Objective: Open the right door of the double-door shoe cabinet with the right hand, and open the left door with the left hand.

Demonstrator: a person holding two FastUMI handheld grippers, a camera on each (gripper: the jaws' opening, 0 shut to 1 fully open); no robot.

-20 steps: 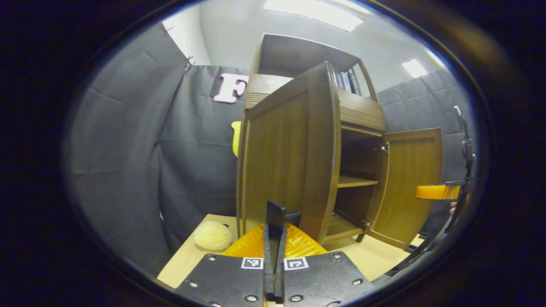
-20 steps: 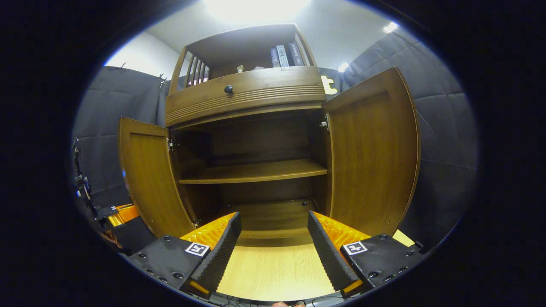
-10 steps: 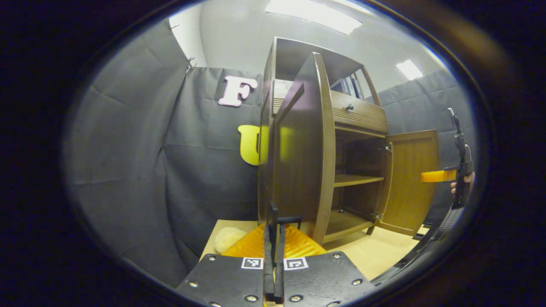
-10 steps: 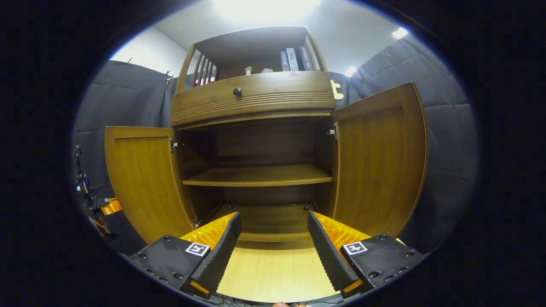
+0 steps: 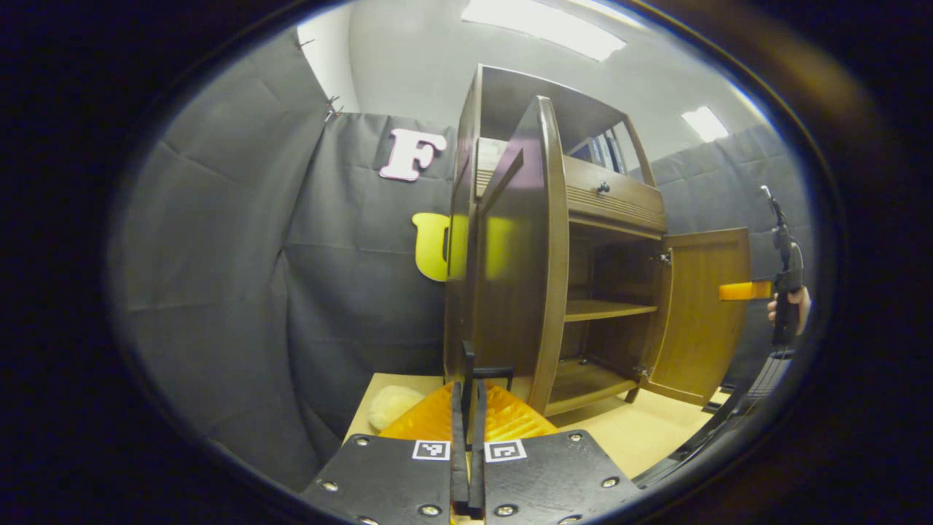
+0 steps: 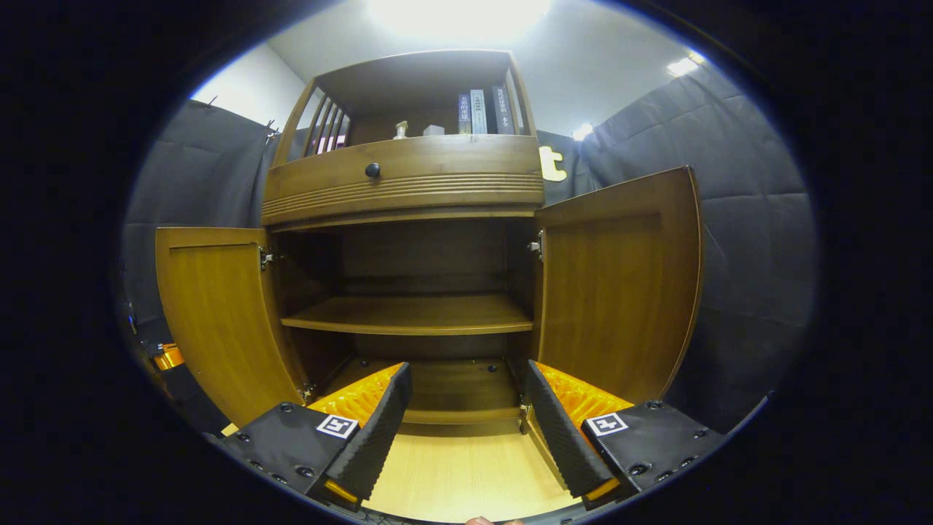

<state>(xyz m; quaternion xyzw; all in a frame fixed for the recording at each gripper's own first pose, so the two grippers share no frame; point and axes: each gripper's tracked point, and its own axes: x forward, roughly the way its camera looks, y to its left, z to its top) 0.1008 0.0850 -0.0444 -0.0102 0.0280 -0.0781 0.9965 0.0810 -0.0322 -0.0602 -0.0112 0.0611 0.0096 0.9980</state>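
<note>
Shoe cabinet (image 6: 408,182) standing on the pale wooden worktop (image 6: 466,474), both lower doors swung out. In the right gripper view: left door (image 6: 219,313) wide open at the left, right door (image 6: 619,284) open at the right, dark interior between them with one shelf (image 6: 412,317) across the middle. Above the doors, a ribbed drawer front with a round black knob (image 6: 372,170); above that, an open top compartment with a few books (image 6: 481,111) upright.

Right tongs (image 6: 463,430) spread wide, gripping nothing, low before the open compartment, pointing in.

In the left gripper view: left door (image 5: 521,248) seen almost edge-on, right door (image 5: 703,306) beyond it. Left tongs (image 5: 468,437) narrow, fingers nearly together; something dark and thin between them near the door's lower edge, cannot tell whether pinched. Pale round fluffy thing (image 5: 392,405) on the worktop (image 5: 641,430) beside the cabinet's base. At the far right, a hand (image 5: 791,306) holding the other tool.
</note>
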